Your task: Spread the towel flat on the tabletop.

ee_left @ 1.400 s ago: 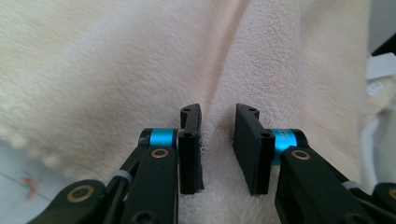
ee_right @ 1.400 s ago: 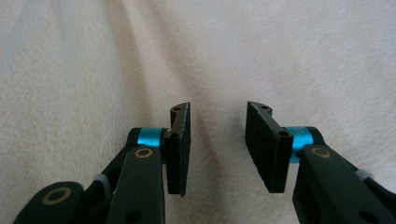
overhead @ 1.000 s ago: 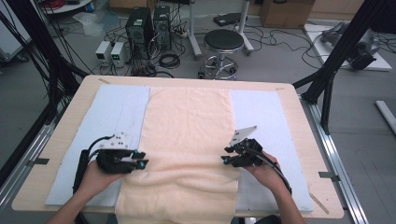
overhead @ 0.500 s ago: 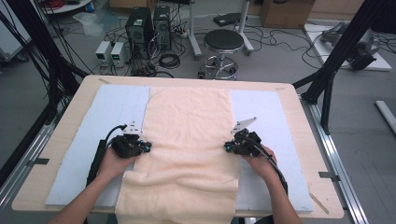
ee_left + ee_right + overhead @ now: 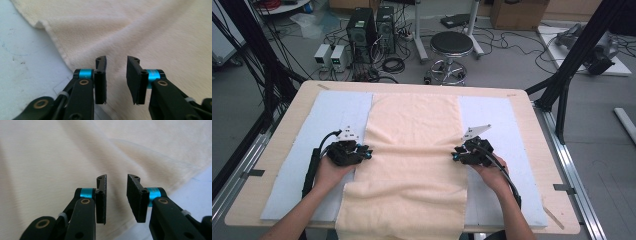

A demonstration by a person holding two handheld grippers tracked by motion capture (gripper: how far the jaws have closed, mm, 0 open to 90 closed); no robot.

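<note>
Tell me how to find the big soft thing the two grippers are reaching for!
Look at the wooden table and the pale blue mat spread over it. Down the mat's middle runs a long cream towel, its near end hanging over the table's edge. It is the one fuzzy, peach-tinted cloth, lying between both grippers.

Even, soft overhead light on my surface (image 5: 532,130), hardly any shadows or glare. My close views blur at the bottom; the towel (image 5: 155,32) looks soft.
</note>
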